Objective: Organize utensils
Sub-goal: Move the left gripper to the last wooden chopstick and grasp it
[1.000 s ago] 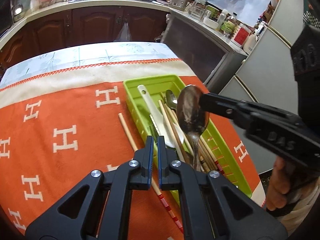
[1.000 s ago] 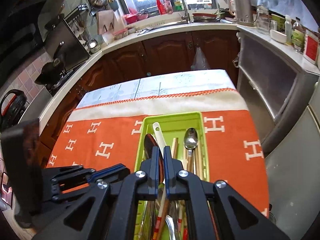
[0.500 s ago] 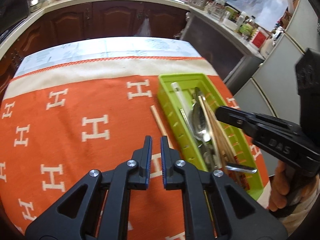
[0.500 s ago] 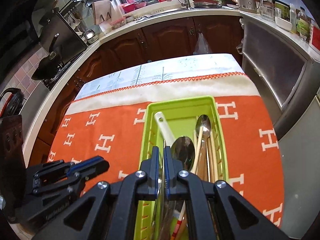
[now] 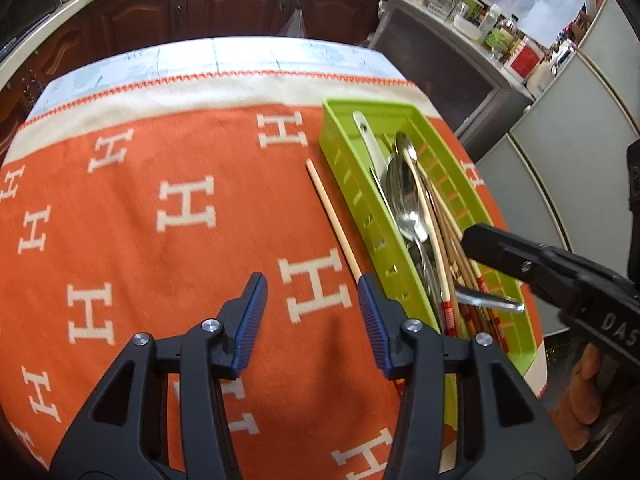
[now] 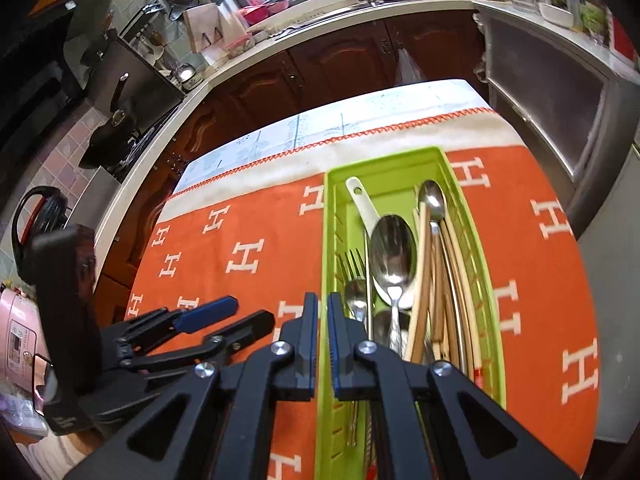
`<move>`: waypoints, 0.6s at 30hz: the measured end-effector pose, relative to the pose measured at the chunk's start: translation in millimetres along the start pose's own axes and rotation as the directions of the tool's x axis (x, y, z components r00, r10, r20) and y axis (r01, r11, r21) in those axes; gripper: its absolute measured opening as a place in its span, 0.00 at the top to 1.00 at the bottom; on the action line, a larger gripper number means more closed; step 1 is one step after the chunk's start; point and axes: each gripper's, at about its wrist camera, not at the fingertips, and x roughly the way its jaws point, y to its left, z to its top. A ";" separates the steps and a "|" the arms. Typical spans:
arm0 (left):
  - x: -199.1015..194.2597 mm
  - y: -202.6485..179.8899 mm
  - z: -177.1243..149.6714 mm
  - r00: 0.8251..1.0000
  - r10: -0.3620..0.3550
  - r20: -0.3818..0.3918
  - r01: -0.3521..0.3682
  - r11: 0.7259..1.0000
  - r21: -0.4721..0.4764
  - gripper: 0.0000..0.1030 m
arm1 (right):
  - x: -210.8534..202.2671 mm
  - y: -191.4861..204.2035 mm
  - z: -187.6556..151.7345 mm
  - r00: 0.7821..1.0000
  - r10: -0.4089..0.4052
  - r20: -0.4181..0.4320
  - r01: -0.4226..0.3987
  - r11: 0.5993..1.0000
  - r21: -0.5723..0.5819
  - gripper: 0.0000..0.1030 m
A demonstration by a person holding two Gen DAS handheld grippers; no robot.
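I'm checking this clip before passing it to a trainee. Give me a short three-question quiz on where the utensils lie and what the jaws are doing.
1. True or false: the large shiny metal spoon lies inside the lime-green plastic tray.
2. Which utensil is outside the tray, on the orange cloth with white H letters? A) white plastic spoon B) single pale wooden chopstick C) metal fork
3. Fill in: the left gripper has its jaws ____, with nothing between them.

Key
1. True.
2. B: the chopstick lies on the cloth beside the tray's wall.
3. Opening. The right gripper is shut and empty.
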 end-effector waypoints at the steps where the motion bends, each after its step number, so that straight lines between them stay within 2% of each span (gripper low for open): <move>1: 1.8 -2.7 -2.6 1.000 0.001 -0.006 0.000 1.000 0.004 0.57 | -1.0 -1.2 -0.6 1.000 -0.009 -0.002 0.009 1.000 0.006 0.95; 6: 4.4 -14.1 -15.0 1.000 0.009 -0.018 -0.008 1.000 0.021 0.57 | -12.2 -7.8 -15.8 0.997 -0.077 0.003 0.076 0.997 0.031 0.95; 18: 22.0 -27.0 -29.4 0.997 0.027 -0.070 -0.025 0.999 0.033 0.57 | -38.1 -14.1 -54.9 0.997 -0.064 0.035 0.062 0.995 0.077 0.95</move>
